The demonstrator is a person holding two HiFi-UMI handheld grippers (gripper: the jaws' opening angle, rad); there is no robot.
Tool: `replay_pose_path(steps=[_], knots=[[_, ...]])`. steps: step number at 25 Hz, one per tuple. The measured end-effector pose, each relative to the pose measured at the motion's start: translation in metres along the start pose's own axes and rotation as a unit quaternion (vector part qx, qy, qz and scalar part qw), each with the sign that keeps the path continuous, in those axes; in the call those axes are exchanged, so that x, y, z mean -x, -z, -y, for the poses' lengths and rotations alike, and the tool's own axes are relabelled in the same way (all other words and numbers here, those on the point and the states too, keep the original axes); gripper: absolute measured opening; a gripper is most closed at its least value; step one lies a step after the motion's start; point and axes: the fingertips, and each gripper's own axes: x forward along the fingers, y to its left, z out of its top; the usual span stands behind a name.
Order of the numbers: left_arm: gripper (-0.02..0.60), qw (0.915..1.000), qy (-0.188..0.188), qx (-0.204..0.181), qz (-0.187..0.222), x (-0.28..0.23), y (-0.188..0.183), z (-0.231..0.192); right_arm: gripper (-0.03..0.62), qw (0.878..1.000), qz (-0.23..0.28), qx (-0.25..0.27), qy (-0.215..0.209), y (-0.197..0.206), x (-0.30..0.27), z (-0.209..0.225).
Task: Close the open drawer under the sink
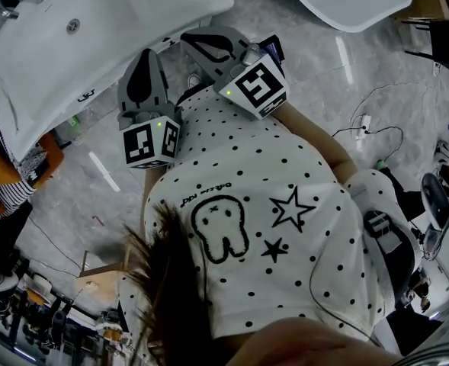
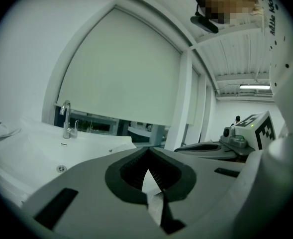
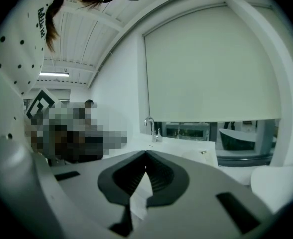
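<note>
Tools both closed, empty: left tool, right tool side by side, tips near white sink.

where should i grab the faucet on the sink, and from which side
Probably the upright stem of the faucet, below its curved top: it stands slim and vertical, so come level from the basin side across the sink.

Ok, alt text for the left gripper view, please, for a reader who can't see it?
The left gripper has its grey jaws shut with nothing between them, and a white sink with a chrome faucet lies ahead to the left. Behind is a window with a pale roller blind drawn most of the way down; the right gripper is alongside at the right.
</note>
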Motion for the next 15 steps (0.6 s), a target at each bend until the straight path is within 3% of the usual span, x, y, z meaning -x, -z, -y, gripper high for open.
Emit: replay_pose_path(steps=[15], knots=[[0.005,0.9999,-0.008,0.008,0.002,0.0048,0.0043,-0.0004,0.014,1.0,-0.002,0.003,-0.001,0.0041,0.0035,-0.0031]])
